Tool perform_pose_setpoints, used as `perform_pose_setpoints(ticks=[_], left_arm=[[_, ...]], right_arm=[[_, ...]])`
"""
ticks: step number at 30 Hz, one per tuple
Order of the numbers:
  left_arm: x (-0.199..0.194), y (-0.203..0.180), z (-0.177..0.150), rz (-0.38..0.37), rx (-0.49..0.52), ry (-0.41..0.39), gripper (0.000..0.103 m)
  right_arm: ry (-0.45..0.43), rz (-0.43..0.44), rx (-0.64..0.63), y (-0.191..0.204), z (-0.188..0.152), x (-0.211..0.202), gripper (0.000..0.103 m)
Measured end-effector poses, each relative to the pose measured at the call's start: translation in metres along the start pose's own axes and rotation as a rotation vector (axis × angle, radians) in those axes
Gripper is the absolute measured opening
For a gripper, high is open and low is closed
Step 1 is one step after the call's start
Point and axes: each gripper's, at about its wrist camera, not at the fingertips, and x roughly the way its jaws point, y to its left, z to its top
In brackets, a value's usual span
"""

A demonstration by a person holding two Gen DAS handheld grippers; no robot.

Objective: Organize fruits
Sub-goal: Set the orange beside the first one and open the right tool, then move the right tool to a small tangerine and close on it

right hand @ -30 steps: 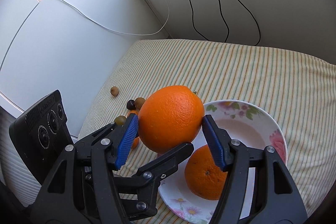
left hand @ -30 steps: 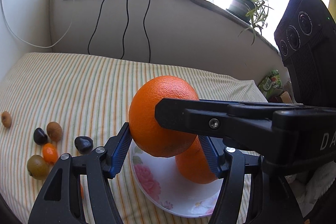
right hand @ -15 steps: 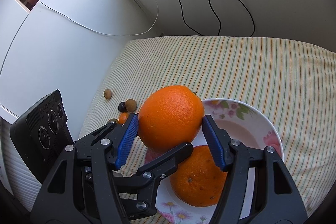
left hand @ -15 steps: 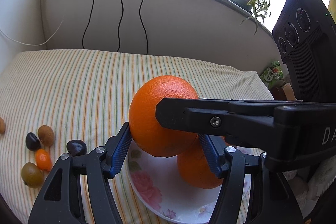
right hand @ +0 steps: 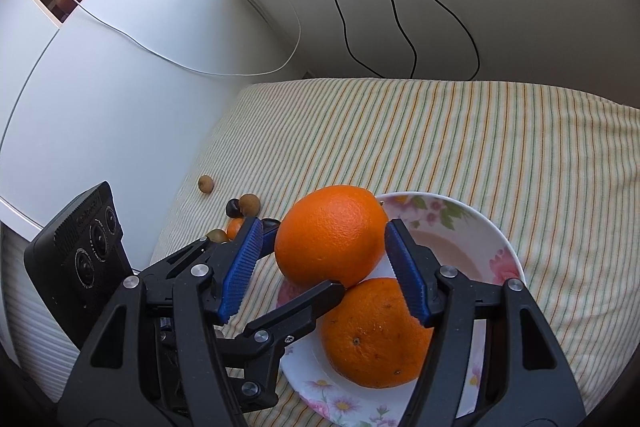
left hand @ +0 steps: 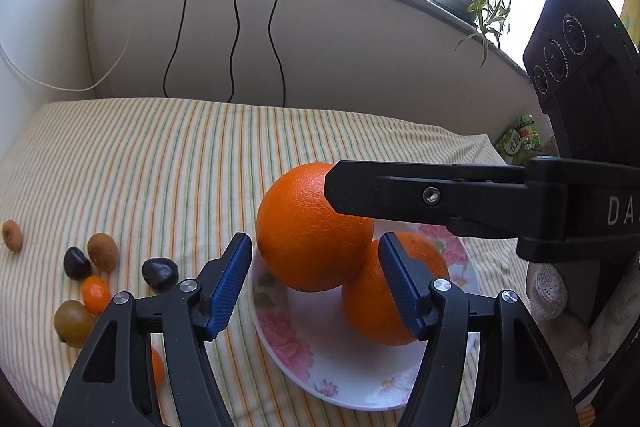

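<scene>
Oranges: one large round orange (left hand: 308,227) rests on a second orange (left hand: 384,303) in the white floral plate (left hand: 340,383). Left gripper (left hand: 316,283) and right gripper (right hand: 326,265) both stand apart around the top fruit, blue pads clear of it.

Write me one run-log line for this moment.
top orange: over plate, above second orange | left gripper, right gripper: both straddle it, grip unclear

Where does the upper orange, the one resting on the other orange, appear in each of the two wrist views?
Left wrist view: the upper orange is just right of centre, partly behind the right gripper's finger.
Right wrist view: the upper orange is at lower centre, between the blue pads.
Shared landmark: the flowered plate beneath both oranges.
</scene>
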Motion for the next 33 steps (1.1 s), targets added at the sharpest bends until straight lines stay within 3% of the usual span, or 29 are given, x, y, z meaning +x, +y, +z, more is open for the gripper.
perform_pose_setpoints(ticks=[16,33], left_arm=[[-0.042,0.017,-0.017,0.020,0.000,-0.063,0.066],[-0.105,0.069,-0.072,0.107,-0.083,-0.111,0.066]], right_arm=[[-0.044,-0.021,-0.044,0.018,-0.010,-0.013,0.066],[-0.042,0.003,-0.195,0.066,-0.022,-0.003,0.066]])
